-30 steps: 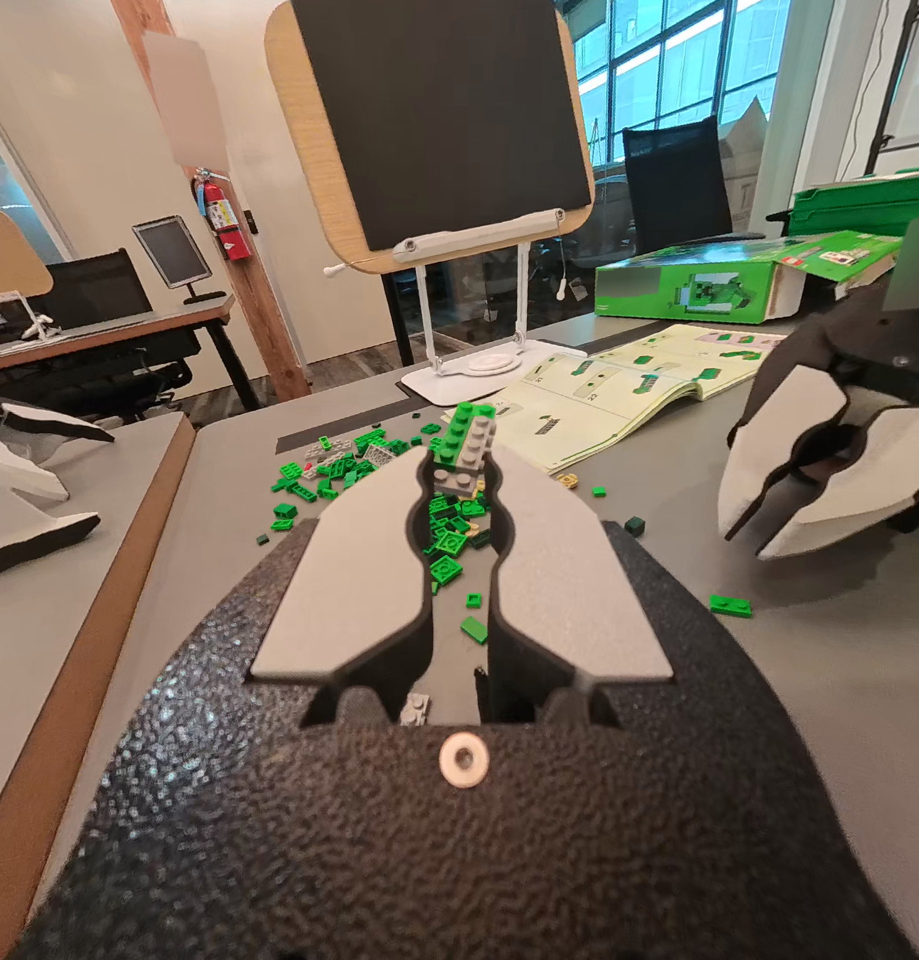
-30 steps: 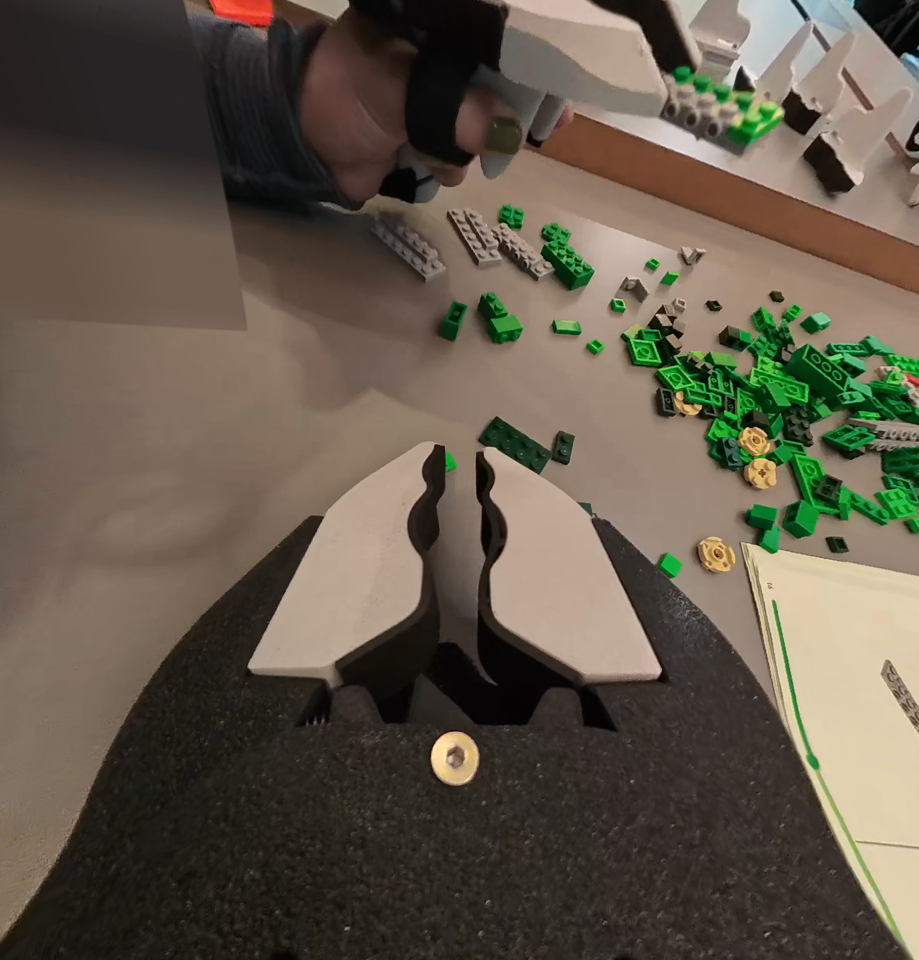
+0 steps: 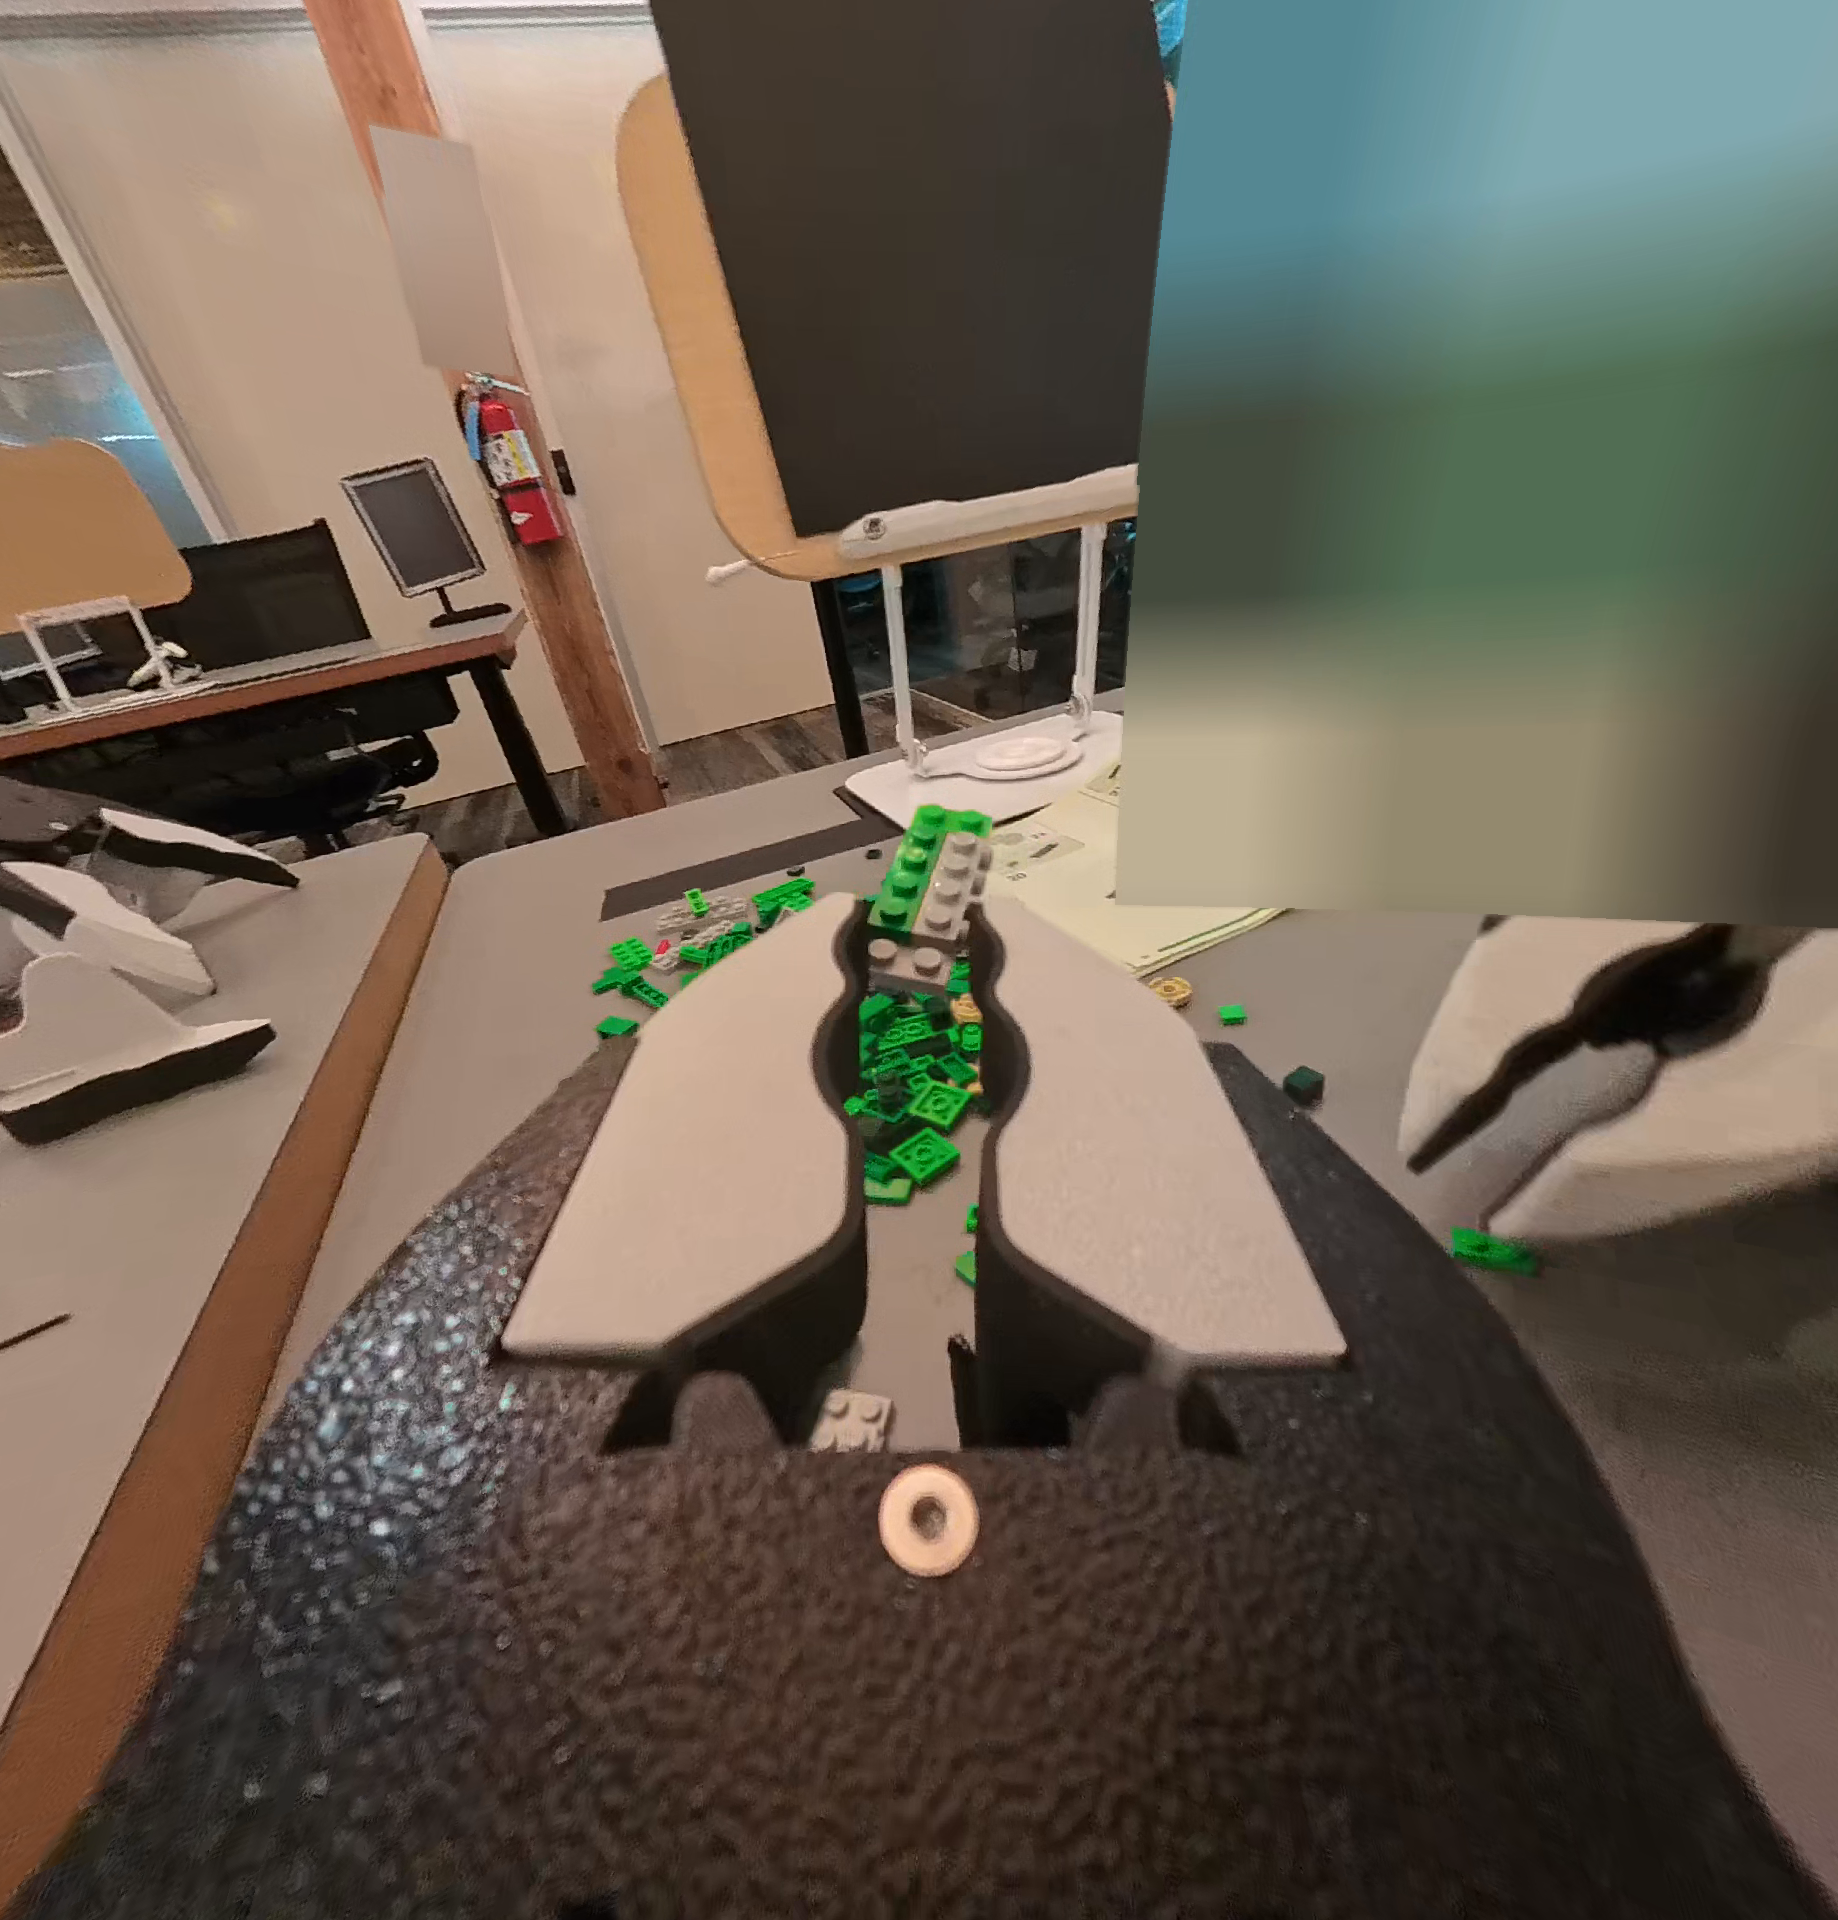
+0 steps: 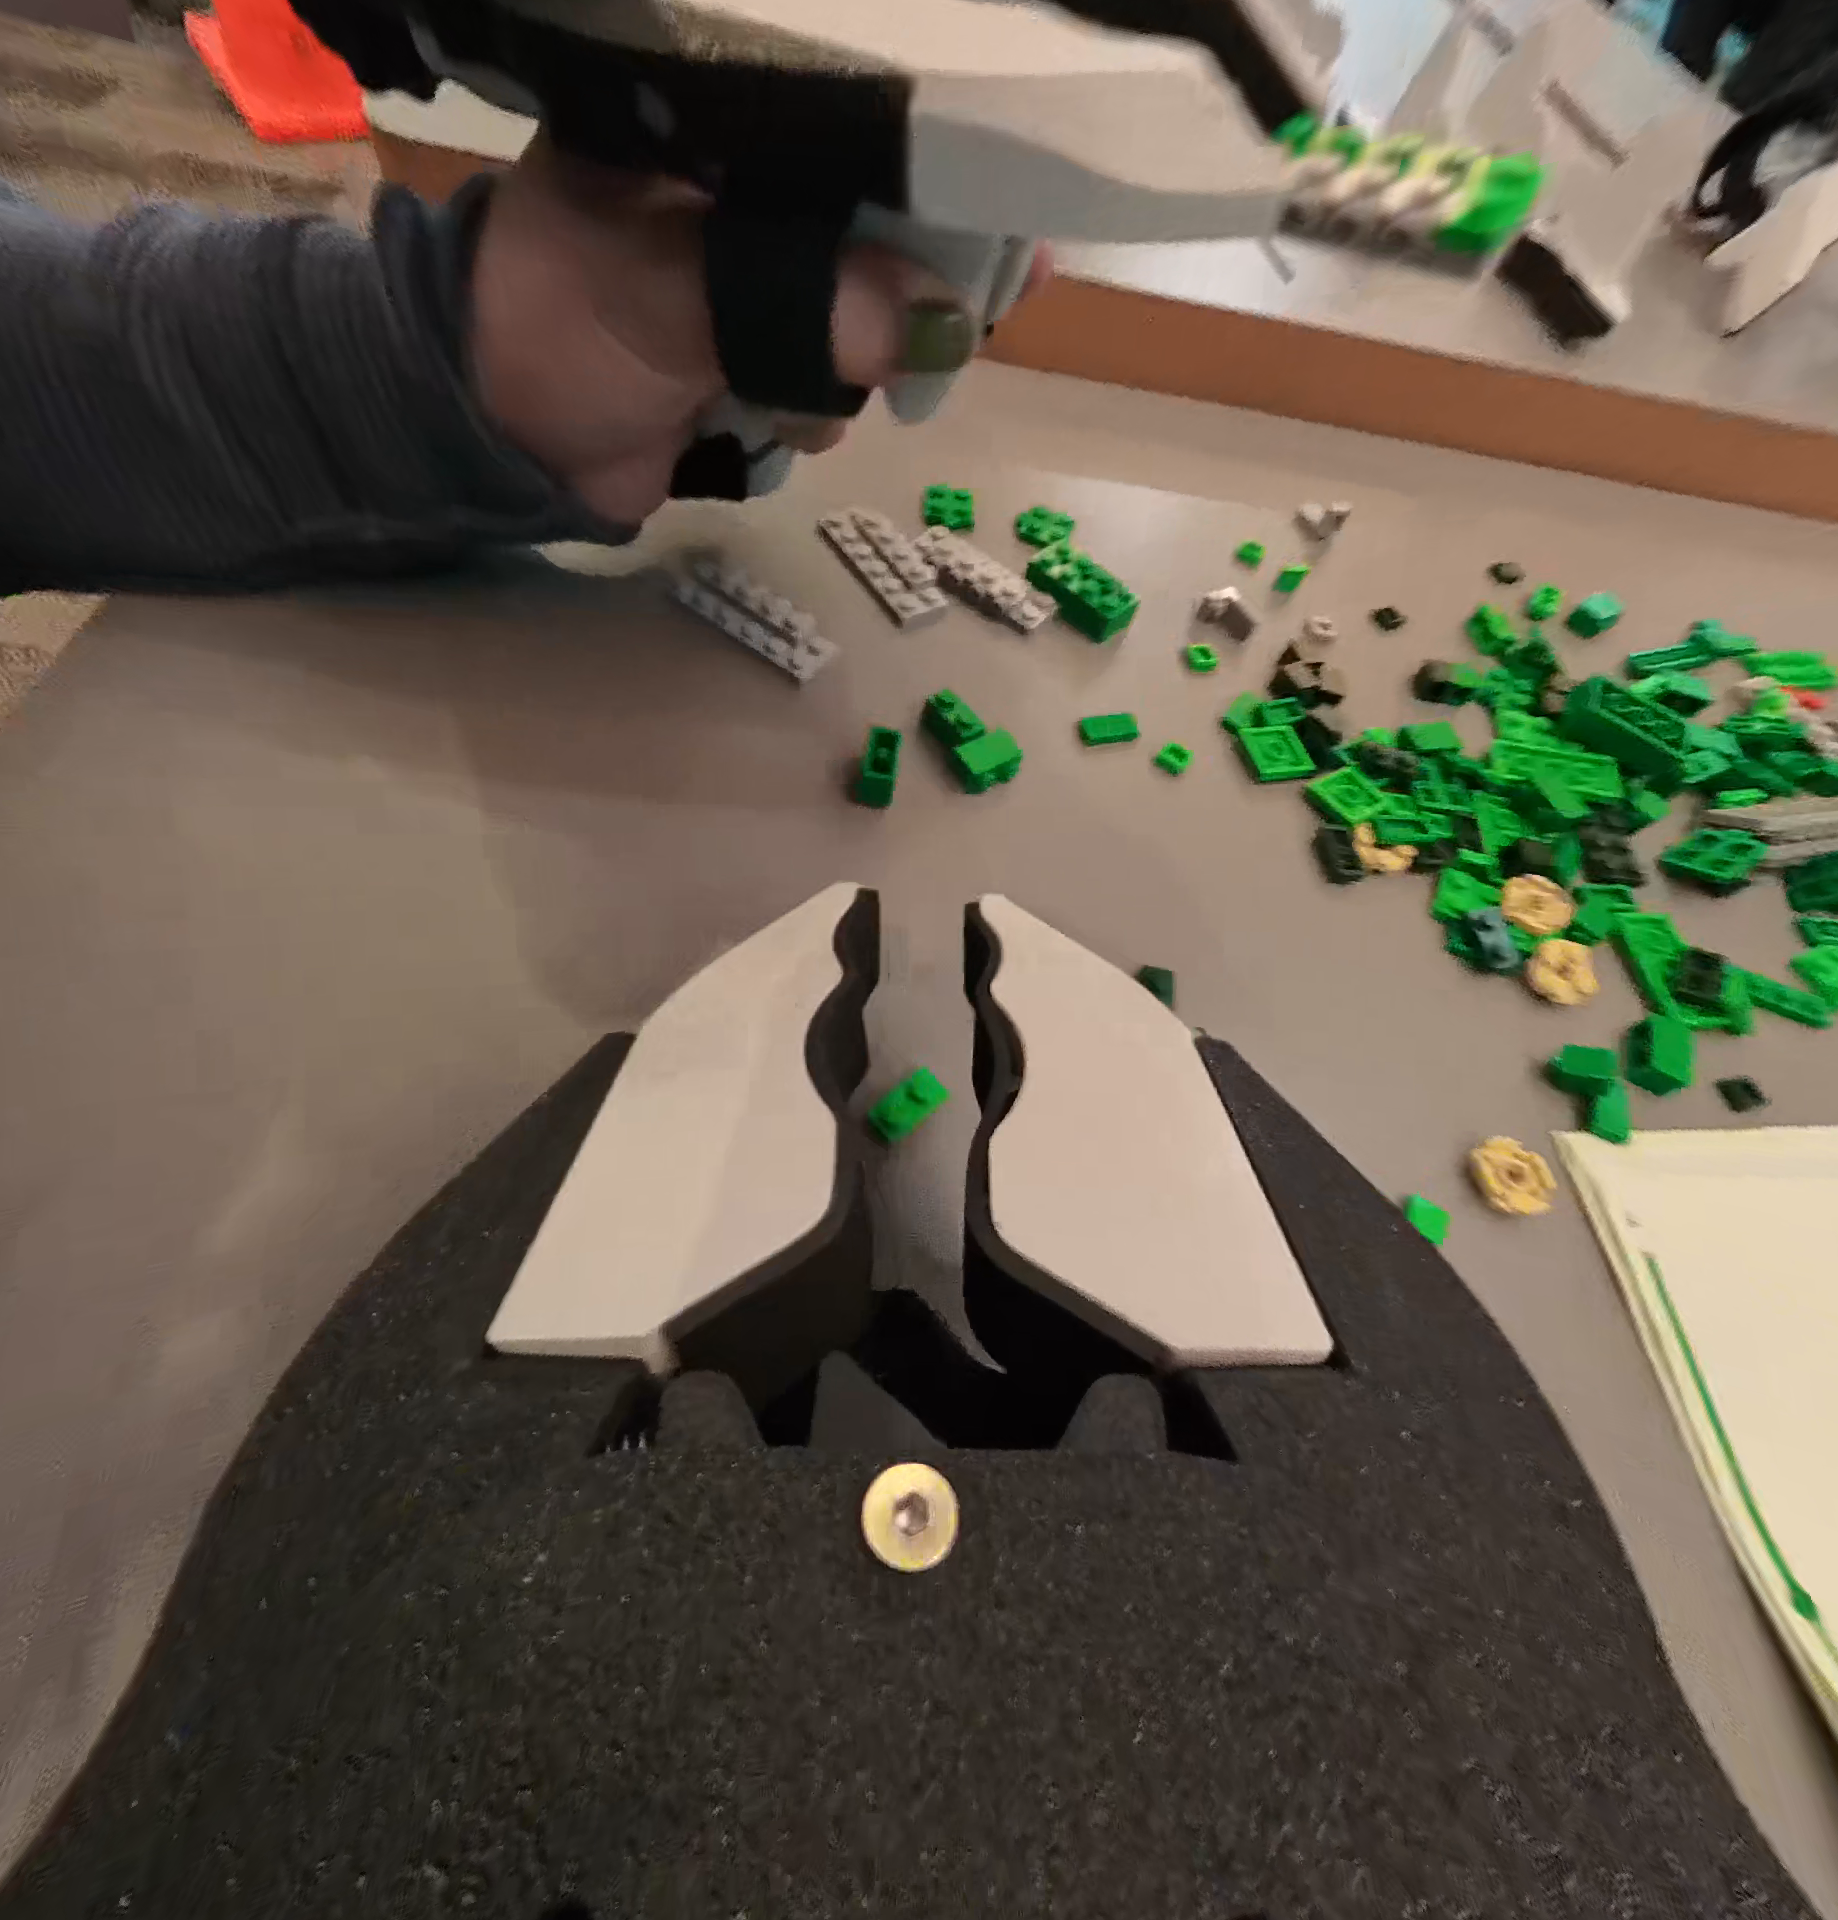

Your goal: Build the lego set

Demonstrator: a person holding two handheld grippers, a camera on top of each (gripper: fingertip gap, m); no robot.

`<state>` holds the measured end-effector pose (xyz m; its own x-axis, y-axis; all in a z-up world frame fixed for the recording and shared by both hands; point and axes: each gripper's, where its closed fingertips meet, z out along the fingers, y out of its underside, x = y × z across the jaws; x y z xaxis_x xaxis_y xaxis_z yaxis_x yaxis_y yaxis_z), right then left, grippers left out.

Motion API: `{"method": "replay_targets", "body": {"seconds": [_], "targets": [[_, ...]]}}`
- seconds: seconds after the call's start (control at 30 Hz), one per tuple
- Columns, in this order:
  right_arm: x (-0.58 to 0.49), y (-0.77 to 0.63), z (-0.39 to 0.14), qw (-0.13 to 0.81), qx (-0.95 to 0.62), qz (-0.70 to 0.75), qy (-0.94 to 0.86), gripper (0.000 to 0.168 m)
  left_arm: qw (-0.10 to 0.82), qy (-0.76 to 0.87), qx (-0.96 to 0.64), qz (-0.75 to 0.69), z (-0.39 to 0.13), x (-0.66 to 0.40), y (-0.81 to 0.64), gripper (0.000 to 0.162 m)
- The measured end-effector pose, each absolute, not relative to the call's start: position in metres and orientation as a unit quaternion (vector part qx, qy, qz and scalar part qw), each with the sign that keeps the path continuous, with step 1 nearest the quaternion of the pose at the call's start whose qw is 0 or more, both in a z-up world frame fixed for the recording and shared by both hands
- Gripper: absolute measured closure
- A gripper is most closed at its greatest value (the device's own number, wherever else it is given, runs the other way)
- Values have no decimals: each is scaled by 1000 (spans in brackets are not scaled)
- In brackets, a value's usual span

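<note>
Grey table (image 4: 375,935), loose bricks (image 4: 1580,790) scattered right. Your left gripper (image 3: 920,914) clamps the green-and-grey assembly (image 3: 930,883), raised. Your right gripper (image 4: 920,909) hangs slightly parted, empty, small green brick (image 4: 907,1103) lying below.

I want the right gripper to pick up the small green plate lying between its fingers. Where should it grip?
Judging from its pose, close the right gripper across the small green plate's two short ends, coming straight down: it lies flat on the table, studs up, thin, angled across the gap.
</note>
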<state>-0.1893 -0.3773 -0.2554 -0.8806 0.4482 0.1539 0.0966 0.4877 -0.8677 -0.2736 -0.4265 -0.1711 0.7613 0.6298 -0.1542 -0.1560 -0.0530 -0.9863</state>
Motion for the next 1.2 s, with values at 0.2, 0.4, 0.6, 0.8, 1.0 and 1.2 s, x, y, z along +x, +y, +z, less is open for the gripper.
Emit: {"method": "replay_targets", "body": {"seconds": [0.2, 0.4, 0.6, 0.8, 1.0, 1.2], "targets": [[-189, -403, -264, 190, -148, 441, -865, 155, 668, -191, -650, 308, -167, -276, -433, 145], [-201, -411, -274, 170, -193, 420, -871, 149, 667, -203, -645, 313, -167, -280, -438, 145], [-208, -424, -281, 156, -201, 402, -880, 149, 668, -200, -647, 310, -167, -279, -437, 145], [-209, -421, -278, 159, -201, 394, -883, 160, 669, -200, -647, 307, -167, -279, -436, 145], [-203, -341, -247, 269, -197, 373, -866, 161, 675, -202, -644, 298, -167, -279, -435, 145], [-187, -245, -258, 429, -93, 179, -880, 161, 676, -185, -654, 285, -169, -272, -425, 145]]}}
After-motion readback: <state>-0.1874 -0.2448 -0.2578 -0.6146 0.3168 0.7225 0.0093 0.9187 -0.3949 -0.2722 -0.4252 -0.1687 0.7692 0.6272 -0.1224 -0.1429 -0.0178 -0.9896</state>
